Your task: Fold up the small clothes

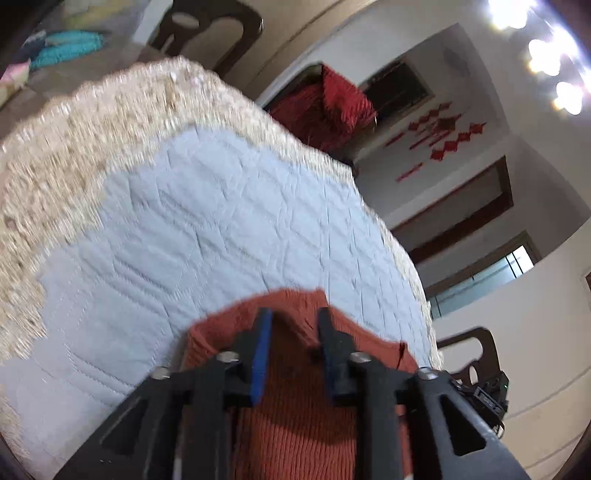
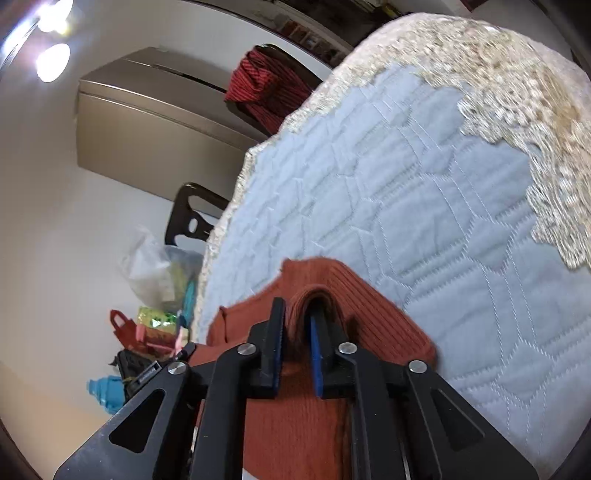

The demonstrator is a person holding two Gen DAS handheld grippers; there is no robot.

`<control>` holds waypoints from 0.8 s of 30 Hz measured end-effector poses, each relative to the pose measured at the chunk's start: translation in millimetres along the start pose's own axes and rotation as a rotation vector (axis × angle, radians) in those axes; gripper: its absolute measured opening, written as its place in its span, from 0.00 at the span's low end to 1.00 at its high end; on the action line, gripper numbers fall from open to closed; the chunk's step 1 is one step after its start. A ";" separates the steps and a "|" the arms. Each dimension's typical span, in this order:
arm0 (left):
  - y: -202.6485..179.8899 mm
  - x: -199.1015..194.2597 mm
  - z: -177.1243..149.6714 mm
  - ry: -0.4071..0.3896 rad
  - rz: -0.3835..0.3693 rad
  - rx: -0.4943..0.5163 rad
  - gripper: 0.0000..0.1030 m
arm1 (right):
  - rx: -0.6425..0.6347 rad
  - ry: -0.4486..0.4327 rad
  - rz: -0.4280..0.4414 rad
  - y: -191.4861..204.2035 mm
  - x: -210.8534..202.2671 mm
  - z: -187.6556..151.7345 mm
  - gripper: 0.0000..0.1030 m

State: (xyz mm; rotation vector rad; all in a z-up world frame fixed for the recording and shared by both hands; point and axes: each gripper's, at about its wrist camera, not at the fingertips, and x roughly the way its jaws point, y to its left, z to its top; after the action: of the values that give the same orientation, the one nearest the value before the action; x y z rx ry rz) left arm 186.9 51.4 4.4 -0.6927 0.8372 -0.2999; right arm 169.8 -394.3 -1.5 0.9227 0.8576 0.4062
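A rust-orange knitted garment lies on the pale blue quilted table cover, at its near edge. My left gripper stands over the garment's far edge with its jaws apart; the knit lies flat under and between the fingers, and the pads do not press it. In the right wrist view the same garment lies on the cover. A raised fold of knit stands between the fingers of my right gripper, whose jaws are slightly apart and look loose on it.
A beige lace border rims the round table. Dark chairs stand around it, one draped with a red cloth. A plastic bag and coloured bags lie off the table's left edge, below a grey cabinet.
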 end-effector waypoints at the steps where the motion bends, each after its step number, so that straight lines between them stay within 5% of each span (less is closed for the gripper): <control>1: 0.0 -3.9 2.4 -0.024 0.007 -0.001 0.35 | -0.007 -0.014 0.001 2.0 -1.1 2.0 0.25; 2: -0.5 -7.6 4.1 -0.038 0.012 0.000 0.35 | -0.010 -0.033 -0.006 3.6 -3.6 3.8 0.36; 4: -5.2 -16.2 4.0 -0.060 0.030 0.030 0.35 | -0.013 -0.058 -0.010 5.9 -8.5 5.1 0.39; 12: -30.6 -22.0 -17.9 -0.046 0.115 0.243 0.37 | -0.223 -0.066 -0.106 32.3 -20.7 -16.5 0.39; 15: -36.2 -18.5 -31.2 -0.008 0.101 0.284 0.37 | -0.282 -0.032 -0.171 35.8 -12.3 -24.3 0.39; 18: -44.0 -19.3 -51.1 0.025 0.097 0.343 0.37 | -0.362 -0.007 -0.203 41.2 -9.4 -40.6 0.28; 24: -61.3 -40.0 -95.5 0.066 0.061 0.428 0.37 | -0.494 0.038 -0.287 41.8 -23.6 -91.9 0.28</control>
State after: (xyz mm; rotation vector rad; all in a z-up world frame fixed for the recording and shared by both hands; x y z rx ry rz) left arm 89.4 -16.4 23.6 -0.2586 0.8207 -0.4330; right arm 84.6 -337.6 15.1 0.3311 0.8576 0.3638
